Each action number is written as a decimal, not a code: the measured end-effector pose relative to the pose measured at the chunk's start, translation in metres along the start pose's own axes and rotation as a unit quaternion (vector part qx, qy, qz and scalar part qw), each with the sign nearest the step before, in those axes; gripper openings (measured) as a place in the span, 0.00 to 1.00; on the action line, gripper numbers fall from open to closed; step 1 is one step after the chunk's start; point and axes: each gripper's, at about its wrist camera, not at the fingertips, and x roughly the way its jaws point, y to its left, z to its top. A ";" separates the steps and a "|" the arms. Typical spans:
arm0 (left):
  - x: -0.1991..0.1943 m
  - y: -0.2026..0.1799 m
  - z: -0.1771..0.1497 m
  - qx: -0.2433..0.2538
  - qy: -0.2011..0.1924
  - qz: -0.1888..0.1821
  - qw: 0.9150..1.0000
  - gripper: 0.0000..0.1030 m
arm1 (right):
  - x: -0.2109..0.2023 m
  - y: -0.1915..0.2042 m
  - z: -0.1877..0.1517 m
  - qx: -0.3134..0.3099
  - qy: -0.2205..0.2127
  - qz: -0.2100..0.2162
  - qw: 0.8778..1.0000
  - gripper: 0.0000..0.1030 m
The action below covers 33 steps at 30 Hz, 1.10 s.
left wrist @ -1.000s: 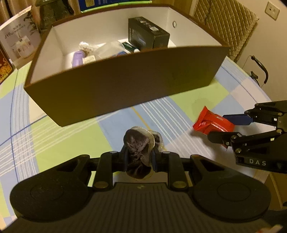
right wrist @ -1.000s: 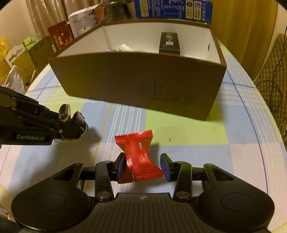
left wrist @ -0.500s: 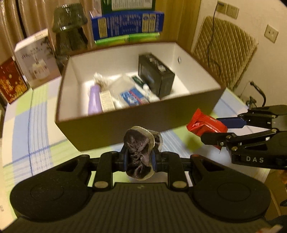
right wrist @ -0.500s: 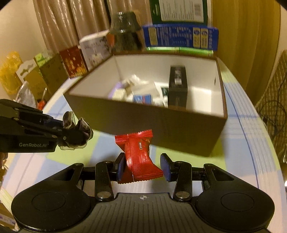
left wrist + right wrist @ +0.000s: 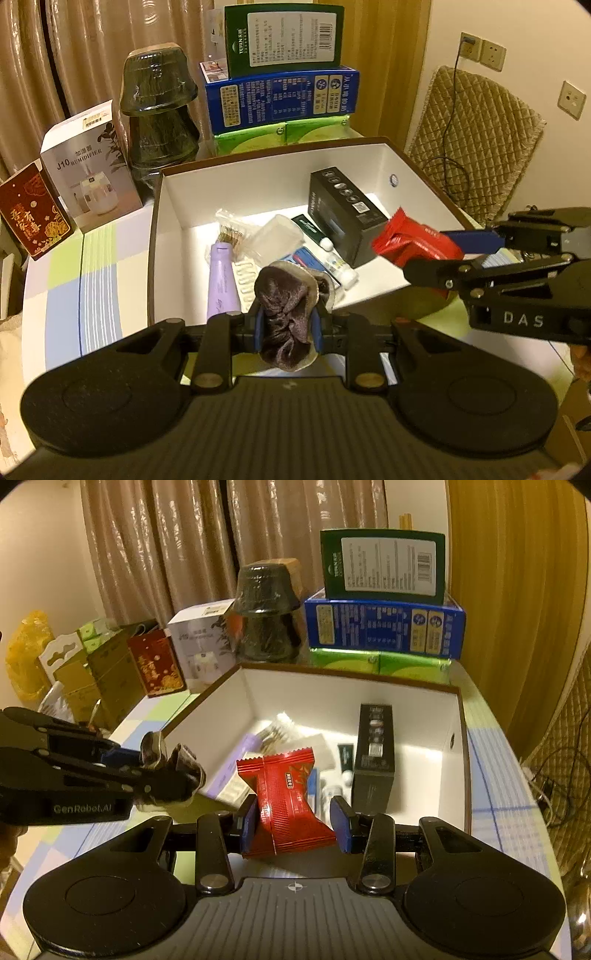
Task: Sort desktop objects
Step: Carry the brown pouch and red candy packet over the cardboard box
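Grippers are carrying: left gripper (image 5: 287, 326) squeezing scrunchie (image 5: 286, 314), right gripper (image 5: 294, 825) pinching red packet (image 5: 286, 794), box (image 5: 258, 177) at twelve o'clock, apparently for dropping.

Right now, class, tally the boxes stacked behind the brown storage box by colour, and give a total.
Dark green box: 1
Blue box: 1
Light green boxes: 2, side by side at the bottom
Total: 4

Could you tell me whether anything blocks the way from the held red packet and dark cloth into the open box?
Nothing visible does: the red packet and dark cloth hang above the box, whose top is open.
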 end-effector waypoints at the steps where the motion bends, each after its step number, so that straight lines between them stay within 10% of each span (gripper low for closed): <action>1: 0.004 0.002 0.002 -0.001 0.003 0.000 1.000 0.19 | 0.003 -0.001 0.002 -0.001 0.000 -0.002 1.000 0.38; 33: 0.118 0.051 0.075 -0.006 0.044 0.015 0.999 0.20 | 0.135 -0.035 0.073 0.010 0.054 -0.037 0.998 0.38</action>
